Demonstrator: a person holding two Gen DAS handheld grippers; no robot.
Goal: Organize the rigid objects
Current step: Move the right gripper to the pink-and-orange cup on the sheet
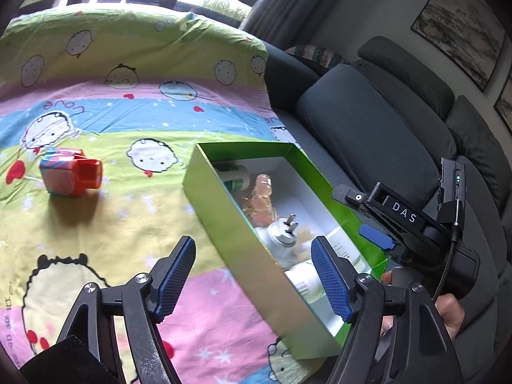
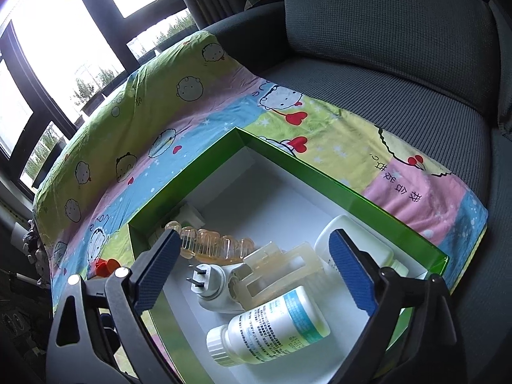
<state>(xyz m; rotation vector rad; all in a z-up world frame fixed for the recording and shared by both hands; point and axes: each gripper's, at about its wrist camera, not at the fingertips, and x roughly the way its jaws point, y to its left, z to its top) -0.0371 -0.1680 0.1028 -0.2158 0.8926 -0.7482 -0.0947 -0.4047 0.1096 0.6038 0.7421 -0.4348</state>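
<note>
A green box (image 1: 243,246) with a white inside lies on the cartoon bedsheet. It holds a labelled white bottle (image 2: 275,323), a white plug adapter (image 2: 211,288), two amber hair clips (image 2: 211,243) and another white bottle (image 2: 355,240). My right gripper (image 2: 256,233) hangs open above these items with nothing between its pads. My left gripper (image 1: 252,243) is open too, straddling the box's near wall and touching nothing. A red bottle (image 1: 70,176) with a pink and blue label lies on its side on the sheet, well to the left of the box.
The patterned sheet (image 1: 96,96) covers a dark grey sofa seat; bare cushions (image 1: 368,134) rise to the right of the box. A person's hand (image 1: 451,313) holds the right gripper at the lower right. Windows stand behind the sofa.
</note>
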